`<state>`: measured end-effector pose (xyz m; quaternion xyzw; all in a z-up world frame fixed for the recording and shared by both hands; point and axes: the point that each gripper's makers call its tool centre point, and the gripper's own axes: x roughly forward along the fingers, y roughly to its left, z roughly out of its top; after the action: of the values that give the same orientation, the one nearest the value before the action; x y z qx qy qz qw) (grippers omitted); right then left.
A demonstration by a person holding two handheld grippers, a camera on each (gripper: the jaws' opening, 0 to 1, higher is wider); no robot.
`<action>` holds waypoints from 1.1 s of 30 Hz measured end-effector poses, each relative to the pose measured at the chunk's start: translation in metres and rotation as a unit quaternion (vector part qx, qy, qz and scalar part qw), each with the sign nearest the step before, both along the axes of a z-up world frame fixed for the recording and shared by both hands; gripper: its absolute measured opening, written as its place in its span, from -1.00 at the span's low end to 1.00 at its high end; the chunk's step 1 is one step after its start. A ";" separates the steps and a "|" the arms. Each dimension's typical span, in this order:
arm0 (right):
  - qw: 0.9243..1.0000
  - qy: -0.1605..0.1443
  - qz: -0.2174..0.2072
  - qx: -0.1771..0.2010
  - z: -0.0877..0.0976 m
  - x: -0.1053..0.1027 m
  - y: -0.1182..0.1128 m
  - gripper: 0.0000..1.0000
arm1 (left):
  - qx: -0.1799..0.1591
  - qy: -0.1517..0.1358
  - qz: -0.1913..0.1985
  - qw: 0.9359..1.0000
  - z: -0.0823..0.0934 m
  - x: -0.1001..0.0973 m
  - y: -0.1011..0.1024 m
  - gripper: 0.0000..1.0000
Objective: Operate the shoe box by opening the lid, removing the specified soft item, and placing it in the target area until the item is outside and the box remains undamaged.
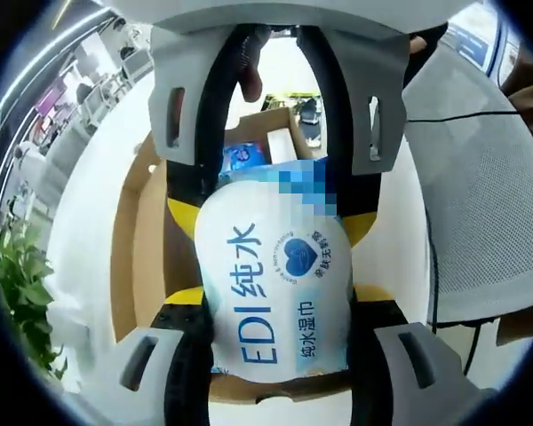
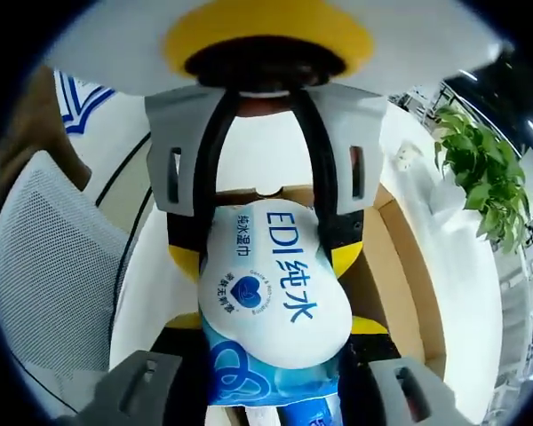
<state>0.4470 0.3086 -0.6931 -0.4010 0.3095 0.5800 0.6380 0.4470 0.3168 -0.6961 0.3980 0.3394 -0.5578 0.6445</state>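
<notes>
Left gripper view: wipes pack (image 1: 275,284) clamped between both grippers' jaws.

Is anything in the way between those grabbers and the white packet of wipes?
Nothing visible. The white and blue wet-wipe pack already sits between the left gripper jaws, and the right gripper closes on it from the opposite end, above the open brown cardboard box.

Bright even overhead light; fisheye warping, edges blurred.
</notes>
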 end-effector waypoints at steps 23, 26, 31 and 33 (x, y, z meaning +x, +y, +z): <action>0.998 -0.022 -0.065 0.007 0.020 -0.012 -0.072 0.08 | 0.006 -0.021 -0.066 0.998 0.019 -0.010 -0.072 0.18; 0.997 -0.024 -0.075 0.008 0.021 -0.014 -0.082 0.08 | 0.008 -0.023 -0.076 0.997 0.021 -0.012 -0.082 0.18; 0.995 -0.026 -0.091 0.009 0.022 -0.018 -0.101 0.08 | 0.009 -0.023 -0.091 0.996 0.023 -0.016 -0.100 0.18; 0.995 -0.027 -0.096 0.009 0.023 -0.019 -0.108 0.08 | 0.009 -0.025 -0.096 0.995 0.023 -0.017 -0.108 0.18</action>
<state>0.4275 0.2008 -0.6705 -0.3795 0.3238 0.5079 0.7022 0.4295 0.2088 -0.6732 0.4480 0.2882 -0.6043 0.5925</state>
